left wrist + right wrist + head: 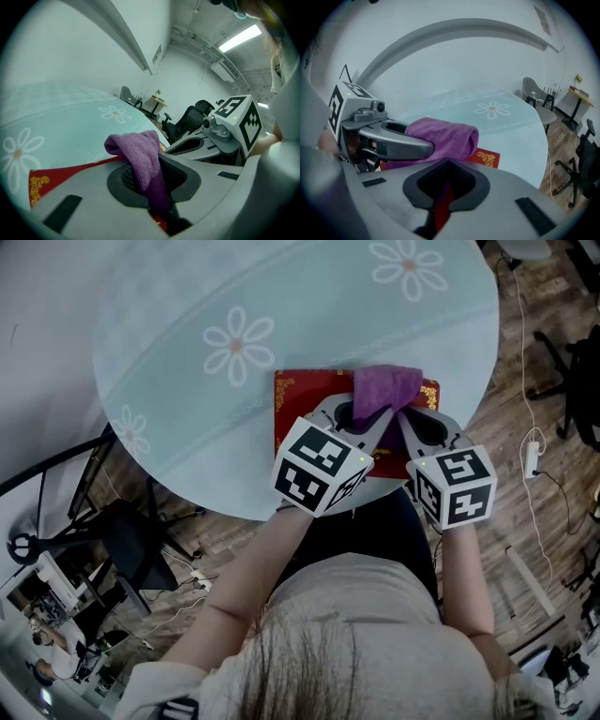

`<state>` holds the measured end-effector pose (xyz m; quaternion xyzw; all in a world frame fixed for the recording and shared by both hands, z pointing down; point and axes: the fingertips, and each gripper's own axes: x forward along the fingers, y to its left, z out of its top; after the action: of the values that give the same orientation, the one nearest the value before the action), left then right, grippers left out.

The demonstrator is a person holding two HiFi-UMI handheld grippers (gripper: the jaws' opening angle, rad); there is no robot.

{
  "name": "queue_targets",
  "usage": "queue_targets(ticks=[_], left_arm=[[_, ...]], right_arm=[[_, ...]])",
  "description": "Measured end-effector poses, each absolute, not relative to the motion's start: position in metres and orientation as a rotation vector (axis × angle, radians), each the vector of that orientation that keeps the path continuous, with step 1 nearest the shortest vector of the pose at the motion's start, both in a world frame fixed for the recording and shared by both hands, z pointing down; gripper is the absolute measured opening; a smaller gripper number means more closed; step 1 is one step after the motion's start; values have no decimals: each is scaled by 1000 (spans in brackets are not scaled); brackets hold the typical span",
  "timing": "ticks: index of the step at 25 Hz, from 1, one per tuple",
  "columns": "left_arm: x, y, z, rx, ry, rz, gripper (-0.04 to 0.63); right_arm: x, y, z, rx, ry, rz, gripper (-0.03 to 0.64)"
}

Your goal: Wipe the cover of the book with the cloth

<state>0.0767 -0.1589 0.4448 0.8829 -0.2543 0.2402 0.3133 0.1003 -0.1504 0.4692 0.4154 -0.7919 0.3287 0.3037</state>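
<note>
A red book (pixel 309 401) with gold corner print lies near the front edge of the round table. A purple cloth (pixel 384 390) is bunched on its cover, toward the far right. My left gripper (pixel 367 420) is shut on the cloth (pixel 140 154), which runs down between its jaws with the book (pixel 61 176) beneath. My right gripper (pixel 414 418) sits just right of it over the book's right part. Its jaws are shut with only a thin slit, through which red shows (pixel 443 187). The cloth (pixel 445 133) and book corner (pixel 486 157) lie ahead of it.
The table (pixel 187 409) has a pale teal covering with flower prints. Its front edge runs right behind the grippers' cubes. A black chair (pixel 131 540) stands on the wood floor at the left, and cables (pixel 534 456) lie at the right.
</note>
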Motion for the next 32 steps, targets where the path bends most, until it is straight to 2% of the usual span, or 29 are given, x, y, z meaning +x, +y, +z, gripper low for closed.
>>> queue_targets(ticks=[32], left_arm=[[-29, -168, 437, 2312, -731, 575, 63]], right_arm=[[-9, -164, 468, 1058, -2126, 820, 23]])
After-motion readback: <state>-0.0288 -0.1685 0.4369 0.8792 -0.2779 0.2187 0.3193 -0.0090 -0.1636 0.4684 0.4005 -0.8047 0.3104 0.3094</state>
